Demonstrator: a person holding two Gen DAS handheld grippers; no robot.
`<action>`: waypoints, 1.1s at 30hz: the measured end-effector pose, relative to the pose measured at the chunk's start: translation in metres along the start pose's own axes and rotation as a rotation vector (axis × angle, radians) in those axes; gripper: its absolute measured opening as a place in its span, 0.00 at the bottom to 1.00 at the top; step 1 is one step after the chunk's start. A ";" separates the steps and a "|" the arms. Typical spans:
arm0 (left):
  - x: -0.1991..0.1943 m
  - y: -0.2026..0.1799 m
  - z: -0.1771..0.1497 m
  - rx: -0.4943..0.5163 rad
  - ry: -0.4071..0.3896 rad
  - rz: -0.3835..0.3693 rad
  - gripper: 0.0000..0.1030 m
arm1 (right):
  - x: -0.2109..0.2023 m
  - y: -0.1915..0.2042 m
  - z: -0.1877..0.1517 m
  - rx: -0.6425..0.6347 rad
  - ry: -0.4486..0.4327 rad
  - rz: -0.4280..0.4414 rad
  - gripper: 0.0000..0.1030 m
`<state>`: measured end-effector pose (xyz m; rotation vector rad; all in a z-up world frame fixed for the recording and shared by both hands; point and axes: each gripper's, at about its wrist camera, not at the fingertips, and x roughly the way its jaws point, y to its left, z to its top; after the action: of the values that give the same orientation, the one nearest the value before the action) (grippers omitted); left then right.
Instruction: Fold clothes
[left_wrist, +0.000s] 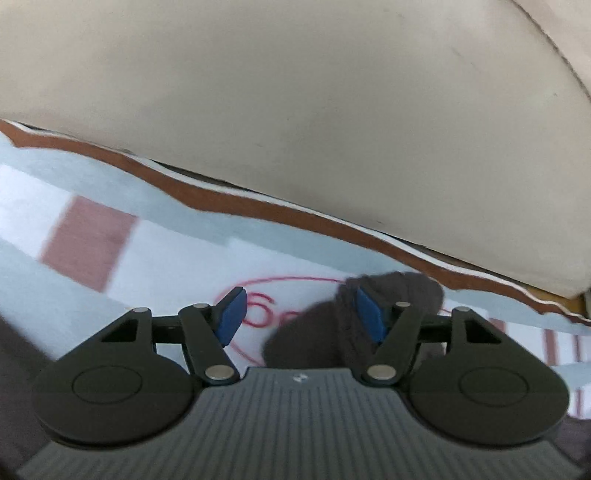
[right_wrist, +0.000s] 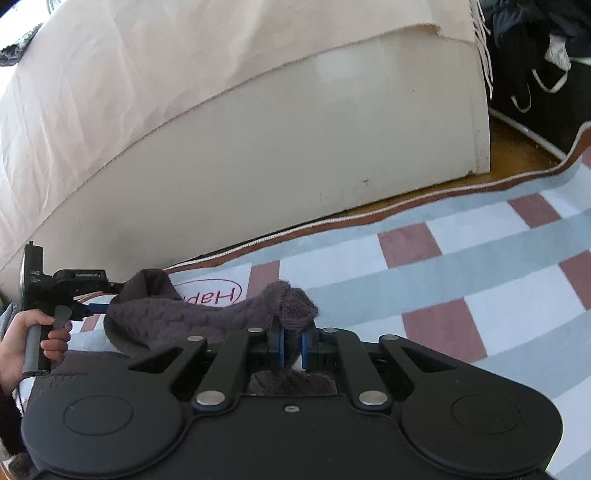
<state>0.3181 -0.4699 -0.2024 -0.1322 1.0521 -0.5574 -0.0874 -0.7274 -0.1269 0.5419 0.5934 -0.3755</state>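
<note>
Your right gripper (right_wrist: 291, 349) is pinching a corner of the dark knit sweater (right_wrist: 177, 321), which is sagging over the checked blanket (right_wrist: 480, 258). Your left gripper (left_wrist: 299, 314), at its nine o'clock, is gaping; the knit is only brushing one pad and risks slipping when lifted.

The checked blanket (right_wrist: 461, 258) is showing red letters "Hap", upside down, inside a red oval (right_wrist: 212, 293). The left tongs (right_wrist: 79, 275) are carrying small white print, too blurred to read.
</note>
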 end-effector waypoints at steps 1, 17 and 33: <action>0.003 0.002 0.001 -0.011 0.015 -0.024 0.69 | 0.000 0.000 0.000 0.001 0.001 0.002 0.10; -0.106 -0.020 -0.024 0.067 -0.323 -0.057 0.16 | 0.007 0.006 -0.007 0.017 0.012 0.038 0.10; -0.155 0.075 -0.063 0.044 -0.380 0.234 0.74 | 0.048 0.002 0.038 0.084 -0.014 0.054 0.31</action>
<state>0.2349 -0.3194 -0.1398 -0.0709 0.6731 -0.3254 -0.0333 -0.7559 -0.1292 0.6342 0.5506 -0.3540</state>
